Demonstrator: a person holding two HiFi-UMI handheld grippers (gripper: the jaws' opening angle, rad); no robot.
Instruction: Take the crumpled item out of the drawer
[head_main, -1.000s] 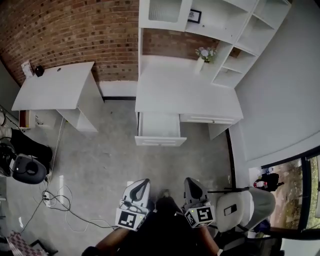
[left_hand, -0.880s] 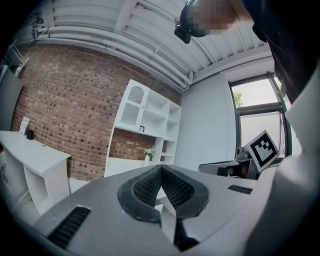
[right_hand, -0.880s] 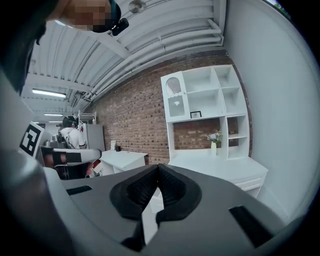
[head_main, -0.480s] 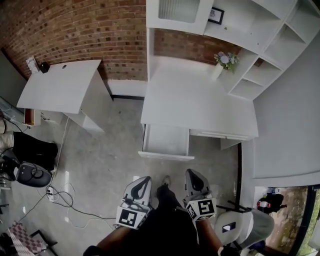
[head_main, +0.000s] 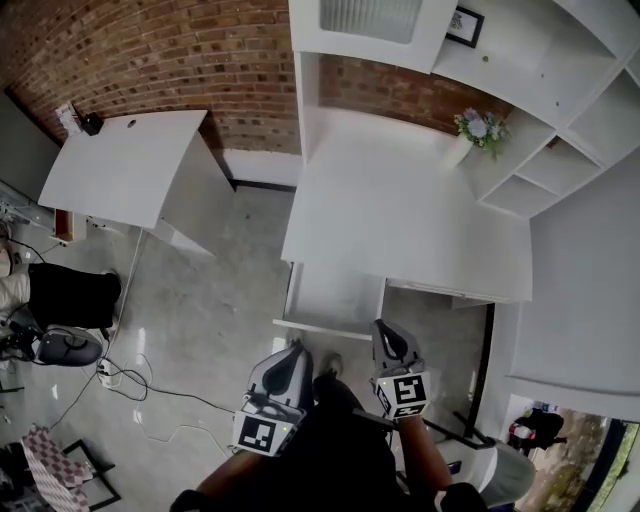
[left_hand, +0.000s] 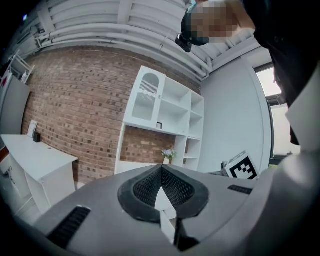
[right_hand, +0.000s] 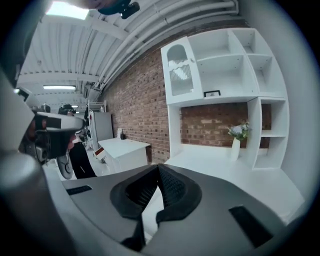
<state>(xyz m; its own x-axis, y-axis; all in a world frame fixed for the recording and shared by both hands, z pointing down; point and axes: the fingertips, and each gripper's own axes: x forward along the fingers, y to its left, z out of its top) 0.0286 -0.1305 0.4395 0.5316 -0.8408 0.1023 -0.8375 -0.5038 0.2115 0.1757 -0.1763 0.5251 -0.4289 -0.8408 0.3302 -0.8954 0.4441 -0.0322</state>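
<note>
The white desk (head_main: 400, 215) has its left drawer (head_main: 335, 298) pulled open, seen from above in the head view. The drawer's inside looks plain white, and I cannot make out a crumpled item in it. My left gripper (head_main: 293, 348) is held low, just in front of the drawer's front edge, jaws shut and empty. My right gripper (head_main: 381, 327) sits beside it at the drawer's right corner, also shut with nothing held. In the left gripper view the left gripper (left_hand: 161, 168) has its pads meeting. The right gripper (right_hand: 158, 166) shows the same in its own view.
A second white desk (head_main: 130, 165) stands to the left against the brick wall (head_main: 180, 55). White shelving (head_main: 560, 100) rises over the main desk, with a flower vase (head_main: 475, 130) and a small picture frame (head_main: 465, 25). Cables (head_main: 110, 375) and a black chair (head_main: 65, 345) lie at left.
The head view has moved closer to the desk, so the open drawer now lies right in front of both grippers. Both grippers stay shut and empty.
</note>
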